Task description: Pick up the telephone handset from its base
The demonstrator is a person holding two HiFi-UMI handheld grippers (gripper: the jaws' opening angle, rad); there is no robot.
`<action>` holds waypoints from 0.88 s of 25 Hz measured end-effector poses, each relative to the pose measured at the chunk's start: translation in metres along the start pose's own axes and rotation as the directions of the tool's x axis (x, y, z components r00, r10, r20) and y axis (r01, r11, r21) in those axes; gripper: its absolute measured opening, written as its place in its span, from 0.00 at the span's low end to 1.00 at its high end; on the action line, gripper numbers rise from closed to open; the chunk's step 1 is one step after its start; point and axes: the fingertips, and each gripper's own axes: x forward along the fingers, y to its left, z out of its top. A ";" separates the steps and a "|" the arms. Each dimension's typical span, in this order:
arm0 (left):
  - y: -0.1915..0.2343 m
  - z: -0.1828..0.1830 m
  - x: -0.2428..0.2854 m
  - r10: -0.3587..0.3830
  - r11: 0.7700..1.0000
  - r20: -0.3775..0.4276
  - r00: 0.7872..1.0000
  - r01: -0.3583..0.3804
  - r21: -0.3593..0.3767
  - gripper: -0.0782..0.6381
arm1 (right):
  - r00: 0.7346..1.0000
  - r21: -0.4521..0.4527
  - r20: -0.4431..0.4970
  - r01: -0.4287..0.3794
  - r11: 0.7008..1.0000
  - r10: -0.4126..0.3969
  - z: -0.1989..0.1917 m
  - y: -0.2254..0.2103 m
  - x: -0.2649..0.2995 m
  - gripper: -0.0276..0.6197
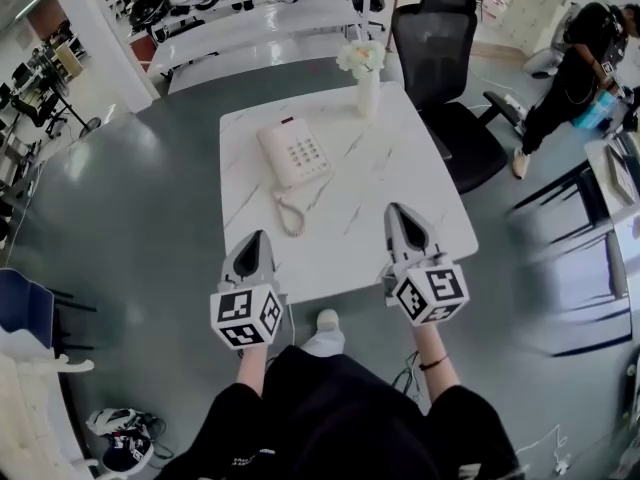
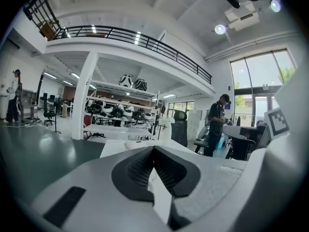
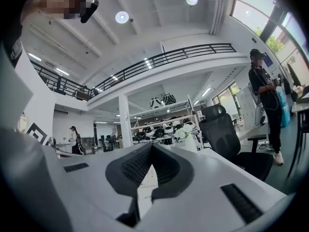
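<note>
Handset rests on its base mid-desk — left tongs and right tongs, both pressed together and empty, hover over the near edge.

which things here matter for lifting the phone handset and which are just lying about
For the job: telephone handset, telephone base, coiled cord, left gripper, right gripper.

Just lying about: vase of white flowers, black office chair.
</note>
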 end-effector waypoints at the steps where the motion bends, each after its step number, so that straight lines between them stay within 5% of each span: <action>1: 0.003 0.001 0.007 0.001 1.000 -0.002 1.000 -0.001 -0.004 0.11 | 1.000 -0.002 -0.003 -0.004 1.000 0.004 -0.001 -0.001 0.008 0.03; 22: 0.037 -0.005 0.111 0.052 0.994 -0.084 0.995 -0.060 -0.092 0.11 | 0.994 -0.004 -0.066 -0.085 0.996 0.084 -0.024 -0.014 0.125 0.03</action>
